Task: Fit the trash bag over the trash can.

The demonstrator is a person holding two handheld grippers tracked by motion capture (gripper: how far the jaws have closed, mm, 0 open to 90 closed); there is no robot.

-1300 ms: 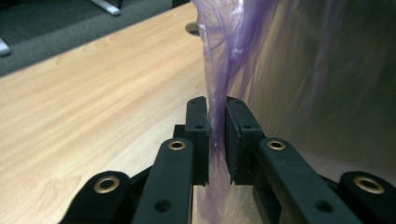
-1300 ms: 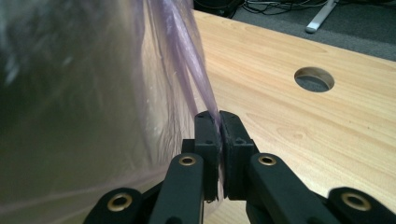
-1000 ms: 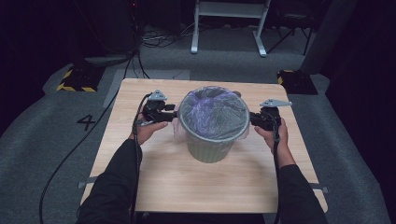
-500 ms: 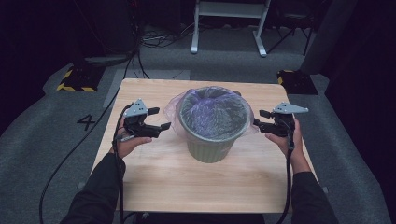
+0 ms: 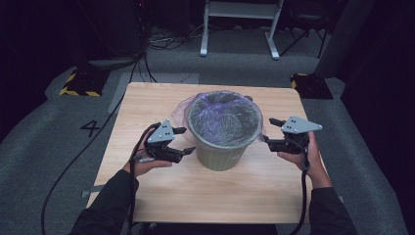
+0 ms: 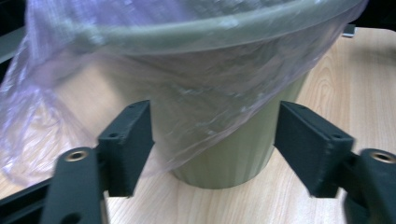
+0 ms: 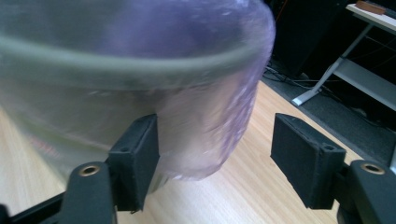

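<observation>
The left gripper (image 5: 184, 140) is hovering at about eight o'clock of the bin (image 5: 222, 128), its jaws spread wide and holding nothing; in the left gripper view the loose skirt of the plastic liner (image 6: 116, 98) is hanging between and just beyond the two black pads, not pinched. The right gripper (image 5: 270, 132) is sitting at three o'clock of the bin, jaws likewise wide apart and empty, with the liner's overhang bulging just ahead of them in the right gripper view.

The green bin is standing upright near the middle of the wooden table (image 5: 147, 105), the purple-tinted liner draped over its rim and sagging down the outside, fullest toward ten o'clock.

By the look of it, the work in hand is fitting the liner to the bin, and both grippers are standing off between grabs. The next move is probably calling for each gripper to close on a fold of the hanging plastic and draw it down evenly, without tipping the bin or tearing the thin film.
</observation>
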